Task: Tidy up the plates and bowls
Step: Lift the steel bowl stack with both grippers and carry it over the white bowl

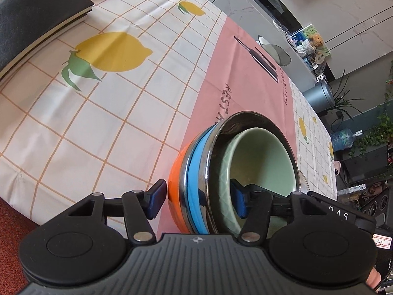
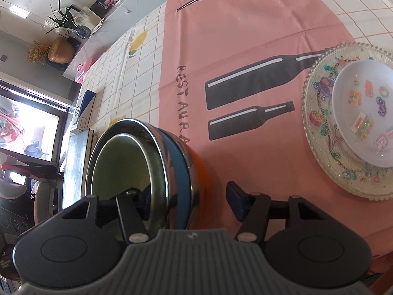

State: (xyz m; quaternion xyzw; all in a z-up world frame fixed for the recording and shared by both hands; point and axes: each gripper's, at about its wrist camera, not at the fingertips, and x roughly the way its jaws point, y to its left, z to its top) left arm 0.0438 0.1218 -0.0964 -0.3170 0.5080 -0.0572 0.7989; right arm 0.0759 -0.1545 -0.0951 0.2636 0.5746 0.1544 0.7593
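Two matching black handheld grippers with blue-padded fingers

Left gripper (image 1: 197,201) and right gripper (image 2: 188,202) each show a grey ribbed housing at the frame's bottom centre with a small star-like emblem, round black discs on both sides, black linkage arms with silver rivets, and white letters at the left view's lower right.

The left gripper (image 1: 197,201) is tilting steeply downward and straddling the near wall of the stack of bowls (image 1: 196,172). Its left pad is touching the outer side and its right pad is sitting inside against the inner wall, so it is gripping. A bit of the person's hand (image 1: 373,280) is showing behind it. The right gripper (image 2: 190,202) is pointing down likewise, its left finger (image 2: 145,204) reaching inside the stack and its right one standing clear outside.
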